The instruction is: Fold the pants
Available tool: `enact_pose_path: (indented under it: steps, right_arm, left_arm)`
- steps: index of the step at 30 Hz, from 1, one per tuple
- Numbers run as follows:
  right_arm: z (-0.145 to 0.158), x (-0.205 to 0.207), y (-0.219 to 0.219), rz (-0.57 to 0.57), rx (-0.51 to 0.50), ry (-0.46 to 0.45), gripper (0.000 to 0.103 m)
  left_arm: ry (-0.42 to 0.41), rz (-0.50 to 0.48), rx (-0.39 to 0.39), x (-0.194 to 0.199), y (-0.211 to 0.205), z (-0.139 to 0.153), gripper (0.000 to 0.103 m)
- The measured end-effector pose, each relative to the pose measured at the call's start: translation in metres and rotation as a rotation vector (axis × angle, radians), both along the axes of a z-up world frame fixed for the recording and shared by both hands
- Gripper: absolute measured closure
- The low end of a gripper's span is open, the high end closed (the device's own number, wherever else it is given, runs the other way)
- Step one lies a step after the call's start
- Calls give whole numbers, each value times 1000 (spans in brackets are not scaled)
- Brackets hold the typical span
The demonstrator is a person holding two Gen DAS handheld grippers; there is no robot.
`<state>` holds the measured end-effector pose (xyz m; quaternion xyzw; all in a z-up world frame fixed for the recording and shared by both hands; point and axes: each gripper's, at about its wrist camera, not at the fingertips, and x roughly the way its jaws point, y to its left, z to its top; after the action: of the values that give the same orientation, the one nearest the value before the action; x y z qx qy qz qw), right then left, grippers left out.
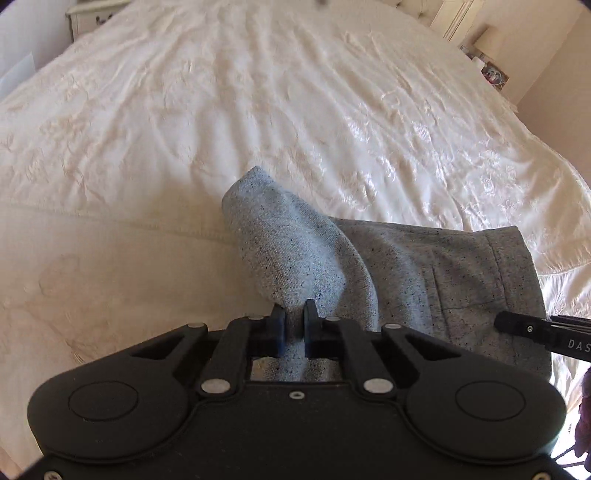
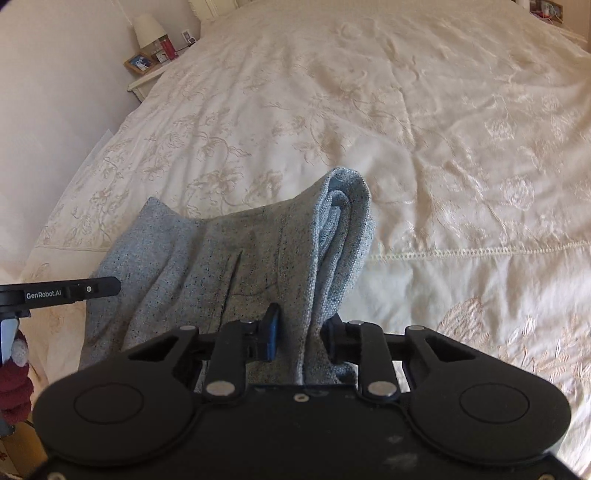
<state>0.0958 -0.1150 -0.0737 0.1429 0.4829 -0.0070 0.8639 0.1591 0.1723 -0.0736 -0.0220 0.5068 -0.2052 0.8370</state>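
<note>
My left gripper is pinched nearly closed on a fold of the grey pants; the cloth runs down between its two blue pads and bunches behind them. From that pinch the fabric rises as a rounded hump, lifted off the bed.

My right gripper clamps a thicker bundle of the pants, several layers rolled together, so its jaws stand narrow rather than fully closed. One blue pad presses the left face of the bundle; the other is mostly hidden behind cloth.

The pants hang between both grippers, close to the near edge of the bed, above the cream embroidered cover. A seam and pocket line show on the flat grey panel between the two grips.

Each wrist view catches the other gripper's black body at the frame side. A hand in a dark red knit sleeve shows in the right wrist view, lower left.

A nightstand with a lamp stands beside the far left corner of the bed.
</note>
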Motion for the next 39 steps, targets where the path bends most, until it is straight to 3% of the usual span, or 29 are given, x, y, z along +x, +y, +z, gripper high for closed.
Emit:
enact_pose_path:
  steps: [6,11,14,16,18,22,28,39]
  right_arm:
    - [34,75,14,56,17,-106,78]
    - [34,142,29,79,2,-148,78]
    - [8,178,37,47,-43,-59,71]
    - [-12,195,43,-17,-151,40,70]
    - [-16,191,47,-38,-204,42,70]
    - [-4,176,56,-6,-190,12,70]
    - [31,145,76,40,-202,-51,70]
    - [63,75,76,10,-172,-48,66]
  left_arm:
    - [-111,54,-16,51,16,43,93]
    - [-114,111,32,108,28,47,92]
    - [-63,150,120,136,29,29,86]
    - [-9,185,182,148,31,11,87]
    - [12,203,183,148,34,4,87]
    - [24,214,169,137,37,7,86]
    - [12,208,182,116,23,24,83]
    - [-56,207,200,52,-5,59,80]
